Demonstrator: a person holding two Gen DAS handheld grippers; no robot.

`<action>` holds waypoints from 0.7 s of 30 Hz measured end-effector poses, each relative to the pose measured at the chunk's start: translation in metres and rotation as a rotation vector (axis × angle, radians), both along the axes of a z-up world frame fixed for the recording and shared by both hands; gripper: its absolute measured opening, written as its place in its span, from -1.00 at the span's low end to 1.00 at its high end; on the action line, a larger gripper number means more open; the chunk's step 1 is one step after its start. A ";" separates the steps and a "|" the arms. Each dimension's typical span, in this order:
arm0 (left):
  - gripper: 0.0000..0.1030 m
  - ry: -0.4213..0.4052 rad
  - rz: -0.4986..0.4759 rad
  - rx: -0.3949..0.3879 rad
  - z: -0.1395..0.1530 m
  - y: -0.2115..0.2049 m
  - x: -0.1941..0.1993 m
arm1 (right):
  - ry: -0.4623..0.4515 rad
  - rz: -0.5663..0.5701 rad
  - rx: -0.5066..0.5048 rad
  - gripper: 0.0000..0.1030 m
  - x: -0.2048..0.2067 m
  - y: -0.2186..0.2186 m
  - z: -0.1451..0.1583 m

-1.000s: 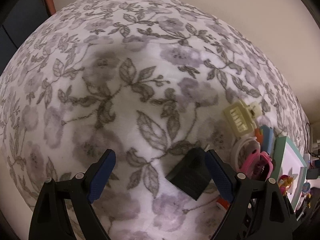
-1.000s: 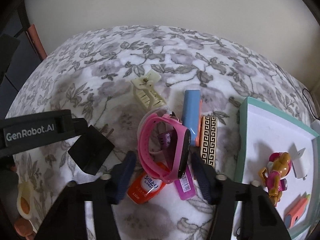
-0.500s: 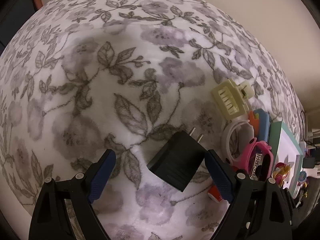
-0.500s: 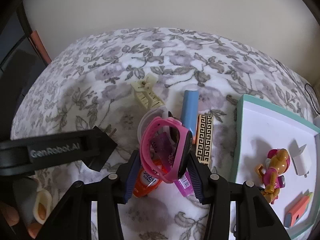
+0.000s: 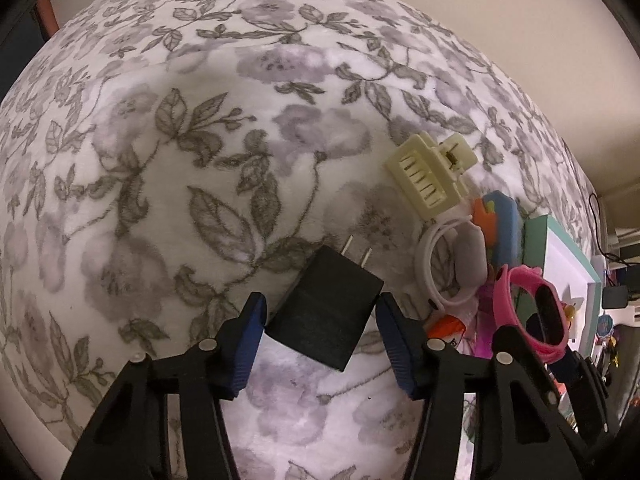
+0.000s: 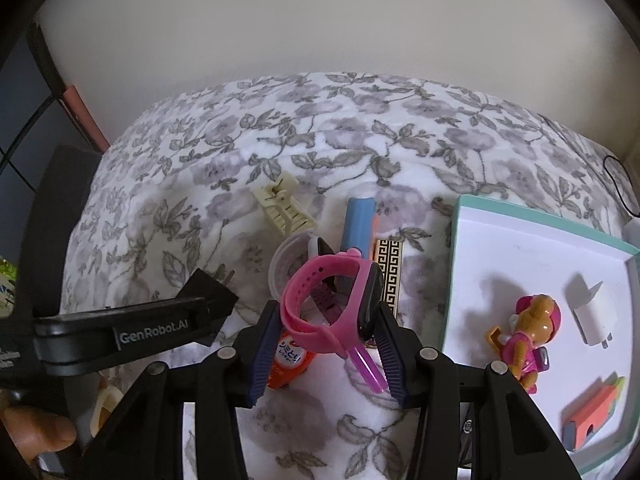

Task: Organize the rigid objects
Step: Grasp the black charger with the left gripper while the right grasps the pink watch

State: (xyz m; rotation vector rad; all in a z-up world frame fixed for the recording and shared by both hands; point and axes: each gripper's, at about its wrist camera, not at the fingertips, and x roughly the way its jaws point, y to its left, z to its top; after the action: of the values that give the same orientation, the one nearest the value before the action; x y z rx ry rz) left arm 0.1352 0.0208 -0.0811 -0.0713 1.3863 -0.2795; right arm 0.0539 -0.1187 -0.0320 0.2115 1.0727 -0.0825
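A black charger plug [image 5: 326, 312] lies on the floral blanket [image 5: 200, 160], prongs pointing away. My left gripper [image 5: 320, 320] straddles it; its jaws are closing, and both blue pads touch the plug's sides. The plug also peeks out behind the left gripper's housing [image 6: 120, 334] in the right wrist view. A pink watch [image 6: 332, 264] sits between the pads of my right gripper [image 6: 326, 320], lifted off the pile. Those jaws are closing too and press on its band and face. A teal-rimmed white tray [image 6: 456, 264] lies to the right.
The tray holds a toy figure [image 6: 528, 332], a white charger [image 6: 592, 316] and an orange-blue piece [image 6: 592, 412]. On the blanket lie a cream hair claw [image 5: 430, 176], a white watch [image 5: 430, 264], a blue case [image 6: 358, 224], a gold-black bar [image 6: 388, 276] and an orange tube [image 6: 288, 360].
My left gripper slid over the black plug and its wide jaws narrowed onto it. My right gripper tightened on the pink watch and rose with it.
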 end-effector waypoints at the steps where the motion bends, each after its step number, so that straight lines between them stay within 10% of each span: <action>1: 0.06 -0.002 -0.003 -0.011 -0.001 -0.001 0.000 | -0.004 -0.003 0.010 -0.29 0.000 -0.001 0.001; 21: -0.08 -0.087 0.011 -0.069 0.028 0.011 0.005 | -0.055 -0.016 0.085 -0.56 -0.005 -0.011 0.019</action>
State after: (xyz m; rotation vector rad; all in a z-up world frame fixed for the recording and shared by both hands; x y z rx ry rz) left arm 0.1399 0.0314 -0.0527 -0.1228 1.2892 -0.3178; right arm 0.0484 -0.1293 -0.0129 0.2978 1.0210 -0.0453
